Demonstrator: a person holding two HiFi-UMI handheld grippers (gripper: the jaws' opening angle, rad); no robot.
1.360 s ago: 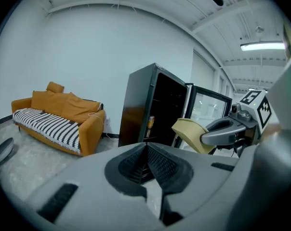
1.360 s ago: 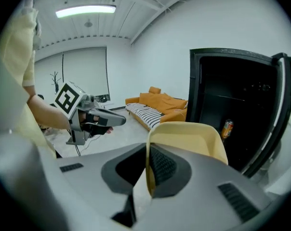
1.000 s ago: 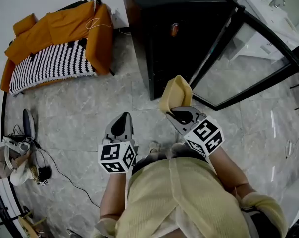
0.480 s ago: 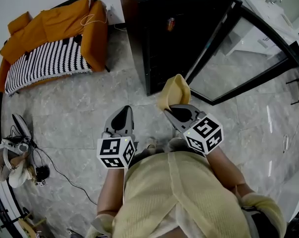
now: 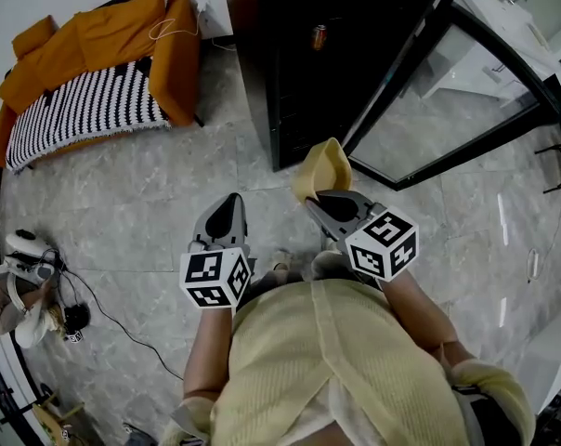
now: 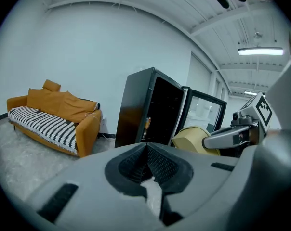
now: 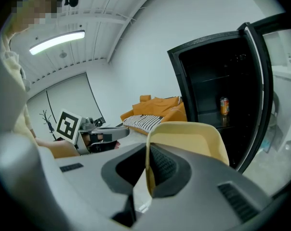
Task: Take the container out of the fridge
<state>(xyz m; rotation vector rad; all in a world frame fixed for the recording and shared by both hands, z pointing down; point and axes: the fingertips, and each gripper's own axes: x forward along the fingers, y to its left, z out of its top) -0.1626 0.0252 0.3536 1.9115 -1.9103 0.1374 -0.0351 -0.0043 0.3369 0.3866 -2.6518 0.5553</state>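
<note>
Orange upholstery marks the far left: a sofa [image 5: 95, 40] against the white wall, with a black-and-white striped blanket [image 5: 81, 110] spread over its seat. Nearer on the left, black cable [image 5: 104, 309] trails across the grey marbled tile floor [image 5: 141, 203] beside some pale gear that is too small to identify.

Near the middle, a person in a pale yellow knitted top [image 5: 327, 370] holds both tools out over the floor. The left claw [image 5: 231, 202] is clenched with nothing in it; in the left gripper view its ribbed pads [image 6: 157, 165] meet at the tip. Its marker cube [image 5: 215, 279] sits at the wrist.

Just to the right, the right claw [image 5: 316, 200] is grasping the pale yellow plastic container [image 5: 325, 165] by its thin wall. In the right gripper view the wall runs between the pads [image 7: 165, 165], and the open tub [image 7: 193, 138] stands beyond the tips, tilted onto its side. The container is outside the fridge, above the floor and near the foot of the open door. The right marker cube [image 5: 383, 244] sits behind it.

Far and to the right stands the black fridge [image 5: 262, 26], with its glass-panelled door [image 5: 466, 82] swung wide to the right. One orange drinks can [image 5: 319, 37] stands on a shelf inside.
</note>
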